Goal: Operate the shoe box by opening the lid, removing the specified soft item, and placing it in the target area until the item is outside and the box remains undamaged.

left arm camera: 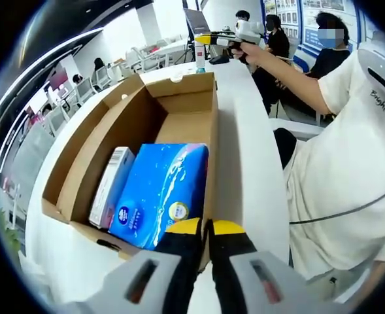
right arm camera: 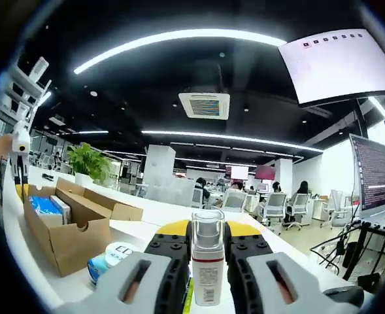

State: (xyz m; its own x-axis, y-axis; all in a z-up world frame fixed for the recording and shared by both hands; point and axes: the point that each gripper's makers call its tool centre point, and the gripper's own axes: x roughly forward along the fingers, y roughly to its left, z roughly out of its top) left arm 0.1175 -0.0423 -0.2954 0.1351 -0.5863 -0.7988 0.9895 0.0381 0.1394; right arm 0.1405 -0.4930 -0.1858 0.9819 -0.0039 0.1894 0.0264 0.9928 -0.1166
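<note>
Box (left arm camera: 179, 111) sits open on the tabletop (left arm camera: 244, 163), blue pack (left arm camera: 159, 193) inside. Left tool (left arm camera: 206, 229) hovers closed and empty; right tool (right arm camera: 207, 237) clamps a bottle (right arm camera: 208, 265). Next: open up, grab pack.

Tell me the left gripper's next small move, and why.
Probably open the left gripper and lower it onto the blue soft pack: its jaws look shut above that pack's near edge, and the box already stands open with the pack exposed.

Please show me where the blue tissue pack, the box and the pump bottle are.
Tissue pack (left arm camera: 159, 190): left gripper view, middle of its blue wrapper.
Box (left arm camera: 179, 88): left gripper view, far end flap.
Bottle (right arm camera: 207, 265): right gripper view, white body.
</note>
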